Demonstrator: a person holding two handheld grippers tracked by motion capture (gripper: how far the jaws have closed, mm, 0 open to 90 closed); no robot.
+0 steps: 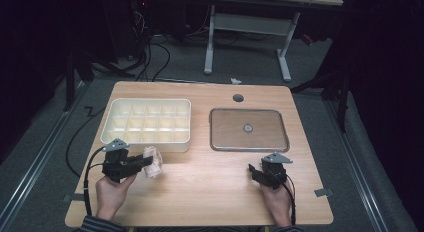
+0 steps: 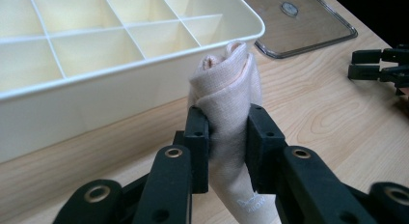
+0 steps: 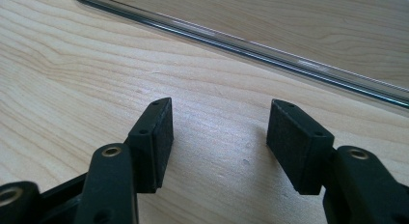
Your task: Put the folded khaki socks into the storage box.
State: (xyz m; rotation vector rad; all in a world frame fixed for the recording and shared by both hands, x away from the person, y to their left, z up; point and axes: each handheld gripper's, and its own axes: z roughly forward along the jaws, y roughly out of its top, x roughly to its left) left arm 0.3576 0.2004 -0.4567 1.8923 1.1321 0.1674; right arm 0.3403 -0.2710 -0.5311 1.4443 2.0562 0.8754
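A rolled cream cloth stands pinched between the two black jaws of my left gripper, its rolled end pointing up toward the box. From above, that same cloth roll hangs just off the wood, in front of the cream compartment box, with the left gripper shut on it. My right gripper rests low over bare wood, jaws apart with nothing between them. In the high view the right gripper sits in front of the clear lid.
The clear lid lies flat to the right of the box, whose several compartments look bare. A round cable hole sits near the table's far edge. Bare wood stretches between the two hands.
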